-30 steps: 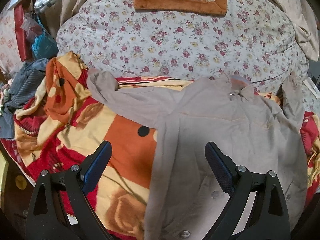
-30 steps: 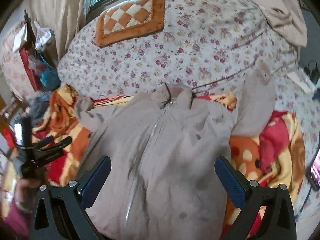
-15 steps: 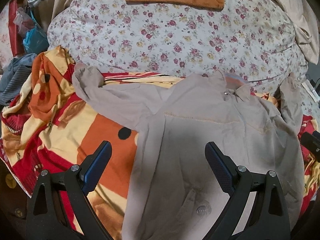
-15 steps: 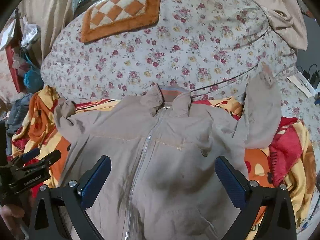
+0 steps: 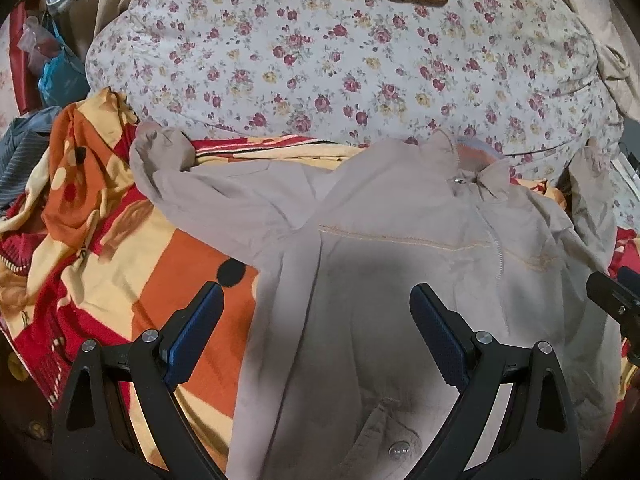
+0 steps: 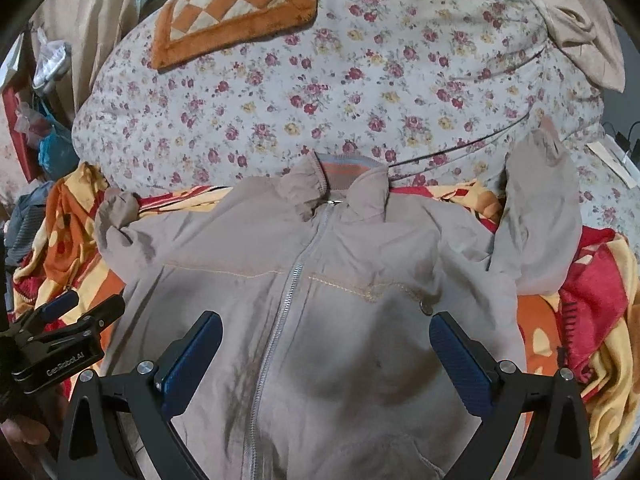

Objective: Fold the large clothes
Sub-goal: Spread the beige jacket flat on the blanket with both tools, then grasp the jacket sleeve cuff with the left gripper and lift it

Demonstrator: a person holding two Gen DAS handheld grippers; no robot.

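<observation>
A grey-beige zip-up jacket (image 6: 312,304) lies front up on an orange, red and yellow blanket (image 6: 592,320), collar toward the far side. It also shows in the left wrist view (image 5: 400,280). Its left sleeve (image 5: 180,184) spreads out to the left, its right sleeve (image 6: 540,208) points up and away. My left gripper (image 5: 316,312) is open and empty above the jacket's left side. My right gripper (image 6: 326,338) is open and empty above the jacket's chest. The left gripper also shows at the left edge of the right wrist view (image 6: 60,332).
A floral quilt (image 6: 340,92) covers the far part of the bed, with an orange checkered cushion (image 6: 236,8) on it. Beige cloth (image 6: 576,28) lies at the far right. Bags and dark striped cloth (image 5: 24,152) are piled at the left.
Both grippers have moved forward over the jacket, toward its collar. The jacket now looks larger in both views. Both stay open.
</observation>
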